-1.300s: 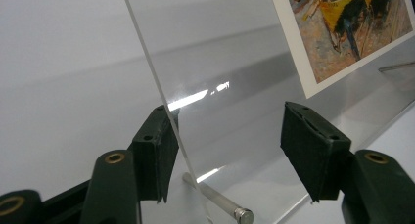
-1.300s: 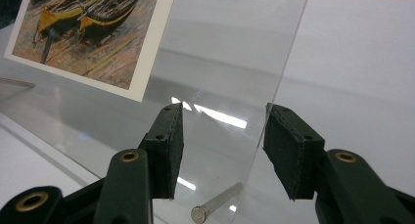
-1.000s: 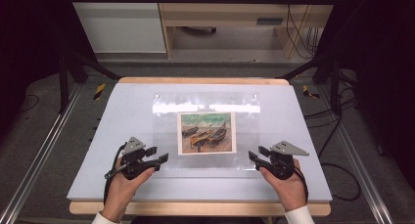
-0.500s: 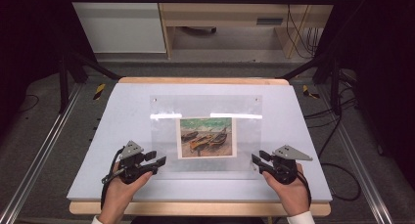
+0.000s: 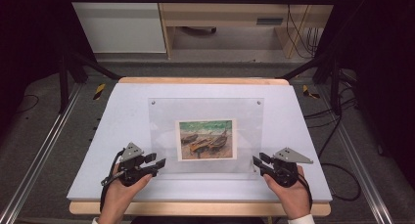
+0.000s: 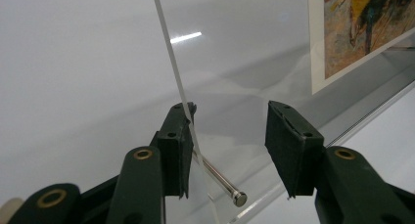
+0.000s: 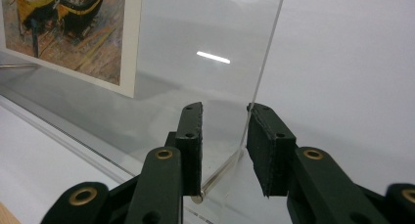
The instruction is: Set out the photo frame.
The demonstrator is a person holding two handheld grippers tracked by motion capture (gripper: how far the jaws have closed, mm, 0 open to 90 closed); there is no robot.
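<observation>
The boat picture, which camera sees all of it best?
The high view: the boat picture shows whole there, inside the clear frame. The left gripper view catches one corner, and the right gripper view its lower part, both very close and cut off.

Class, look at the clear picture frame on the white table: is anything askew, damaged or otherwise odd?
Nothing stands out. The clear frame sits square on the white table, its boat picture level inside and unmarked. The left gripper and right gripper sit at its near corners.
</observation>
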